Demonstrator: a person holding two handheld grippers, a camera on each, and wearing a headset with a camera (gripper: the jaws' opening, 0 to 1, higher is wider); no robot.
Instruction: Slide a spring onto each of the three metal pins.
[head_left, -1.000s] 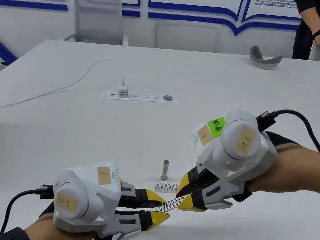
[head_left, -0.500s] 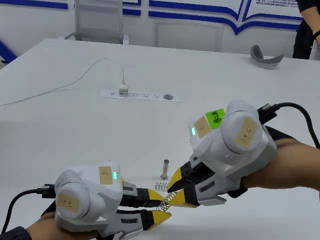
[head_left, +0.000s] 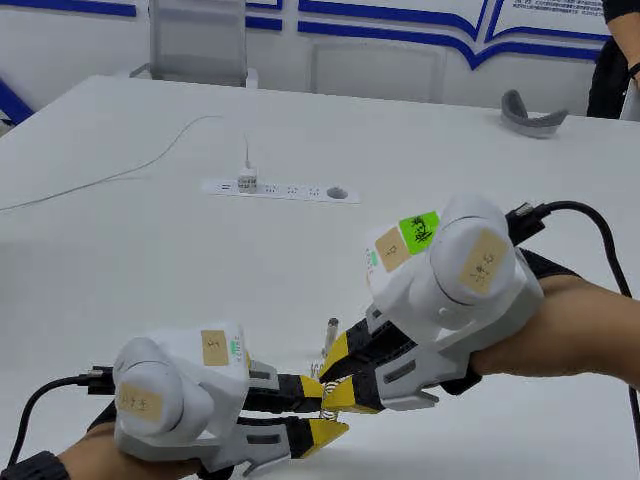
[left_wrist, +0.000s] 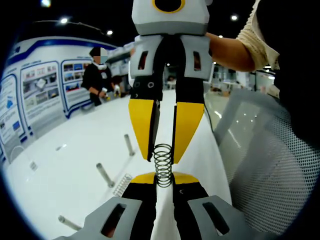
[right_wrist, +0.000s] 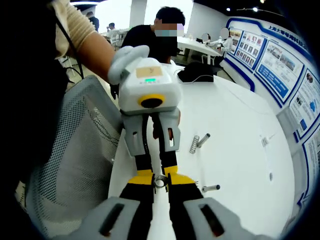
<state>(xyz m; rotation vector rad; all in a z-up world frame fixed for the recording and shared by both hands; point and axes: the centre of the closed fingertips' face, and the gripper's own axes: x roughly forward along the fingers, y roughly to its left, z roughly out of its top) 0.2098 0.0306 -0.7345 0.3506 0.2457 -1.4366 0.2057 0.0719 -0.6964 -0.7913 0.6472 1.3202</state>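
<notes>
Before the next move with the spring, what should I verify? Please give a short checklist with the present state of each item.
1. Left gripper shut on the spring: ok.
2. Right gripper fingers also on that spring: ok.
3. Spare spring lying on the table: ok.
4. Pin beside it bare: ok.
5. Held spring lined up with that pin: not ok, the pin is off to one side.
6. Held spring's coils undeformed: cannot tell.

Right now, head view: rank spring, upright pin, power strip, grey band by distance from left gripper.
1. spring, in the left gripper jaws
2. upright pin, just beyond
3. power strip, mid-table
4. grey band, far right
</notes>
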